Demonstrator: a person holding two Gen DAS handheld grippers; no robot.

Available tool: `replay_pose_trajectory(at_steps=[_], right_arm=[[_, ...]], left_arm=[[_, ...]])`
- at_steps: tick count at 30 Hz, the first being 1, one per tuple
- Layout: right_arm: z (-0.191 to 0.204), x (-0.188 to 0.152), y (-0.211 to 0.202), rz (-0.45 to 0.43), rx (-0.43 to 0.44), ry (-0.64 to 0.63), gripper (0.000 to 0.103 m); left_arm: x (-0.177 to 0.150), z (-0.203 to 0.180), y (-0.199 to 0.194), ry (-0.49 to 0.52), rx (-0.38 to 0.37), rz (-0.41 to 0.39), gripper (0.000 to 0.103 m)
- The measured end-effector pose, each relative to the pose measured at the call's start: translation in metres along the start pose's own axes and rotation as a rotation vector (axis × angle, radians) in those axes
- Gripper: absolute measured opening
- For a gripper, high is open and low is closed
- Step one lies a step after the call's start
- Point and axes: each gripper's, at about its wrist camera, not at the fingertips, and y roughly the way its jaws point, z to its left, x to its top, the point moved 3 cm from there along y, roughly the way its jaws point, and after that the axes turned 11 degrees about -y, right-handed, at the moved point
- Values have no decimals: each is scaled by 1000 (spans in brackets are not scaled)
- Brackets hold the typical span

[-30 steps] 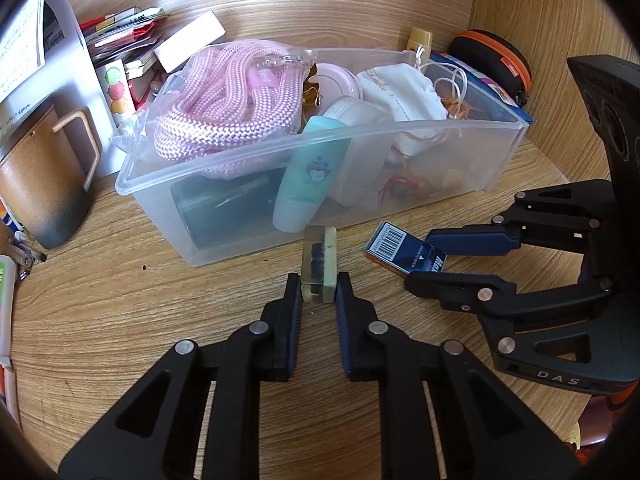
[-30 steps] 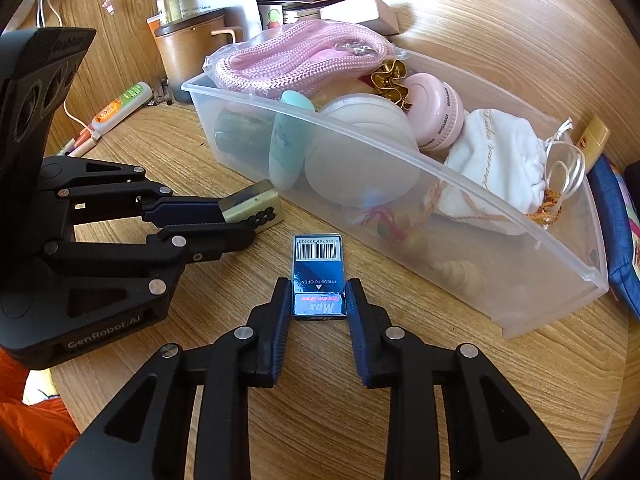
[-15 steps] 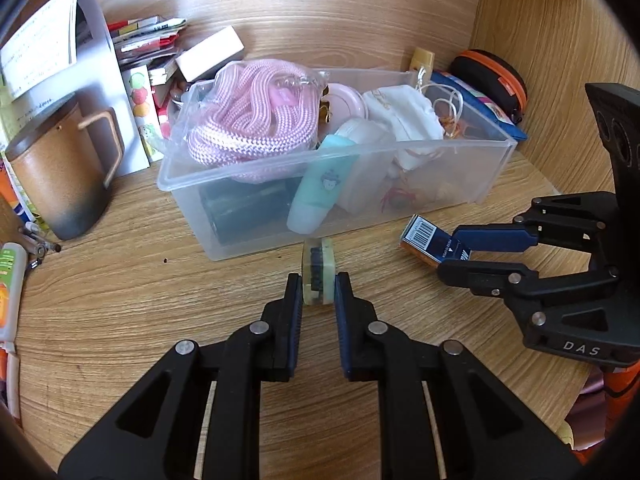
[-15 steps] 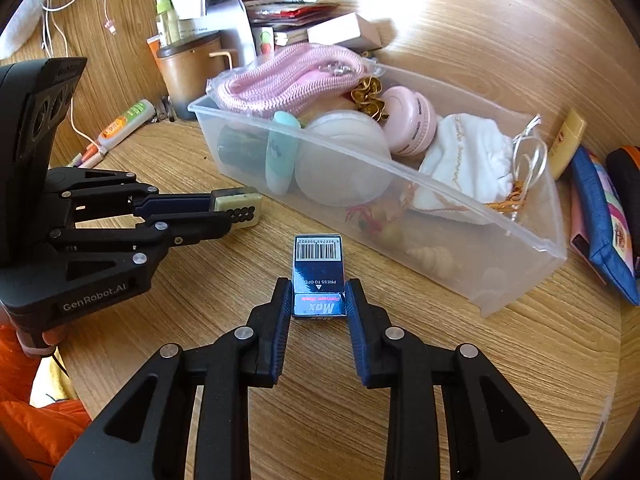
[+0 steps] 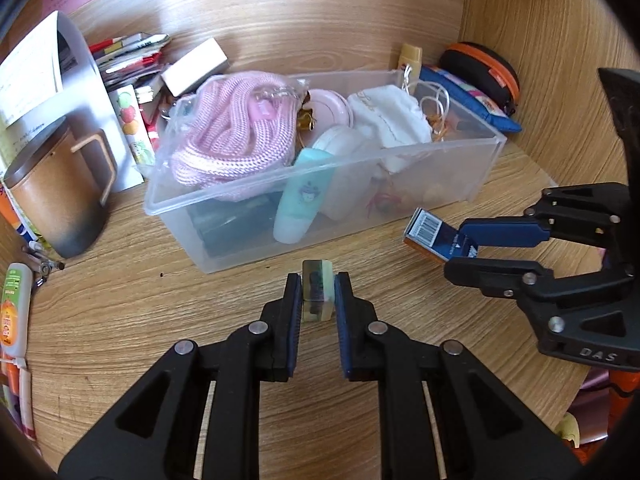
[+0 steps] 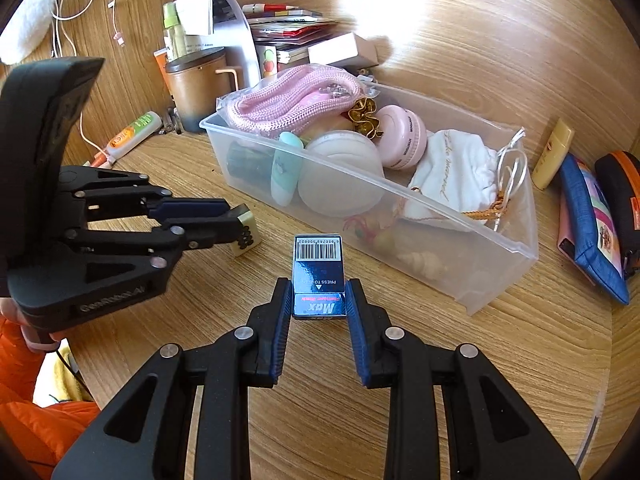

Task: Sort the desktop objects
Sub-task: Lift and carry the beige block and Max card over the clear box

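Observation:
My left gripper [image 5: 317, 298] is shut on a small pale mahjong tile [image 5: 317, 295] with black dots, also in the right wrist view [image 6: 245, 237]. My right gripper [image 6: 319, 296] is shut on a dark blue small box [image 6: 319, 278] with a barcode, also in the left wrist view [image 5: 434, 233]. Both are held above the wooden desk, in front of a clear plastic bin [image 5: 476, 172] that holds a pink rope [image 5: 236, 140], a mint tube [image 5: 302, 196], a white pouch [image 5: 394, 120] and pink round cases.
A brown mug [image 5: 56, 196] stands left of the bin with papers and books behind it. A yellow tube [image 6: 554, 152], a blue pouch [image 6: 592, 228] and a black-orange case [image 6: 622, 196] lie right of the bin. Tubes and pens lie at far left [image 5: 12, 308].
Both grippers have pulled back and risen from the bin, each still holding its item. The bin looks farther and more of the wall shows.

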Motion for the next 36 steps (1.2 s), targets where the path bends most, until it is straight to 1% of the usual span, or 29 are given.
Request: replay_pose_trajectory(at_steps=[6,9,13,22,29,36], right_arm=[[-4,-2,-2,-6,-2,10,25],[-6,-2,-5,-17,-10,14,25],[-9,-2,-12,-37,-20,18,25],[-21,6,-32,-88,-49,30,25],[-30,11,-41,-109,-79,40,25],[-40,15,-43,-119,-97,51,25]], left_arm=[[2,-1,19,-17,23,30,15],[3,-3,22,-19,31,13,15],[4,-12,10,9,29,-29,15],[18,-27,-26,39,-24,-105,15],[35,-23,-49,24,-53,-163,15],[52,-18,-54,17,-57,-191,15]])
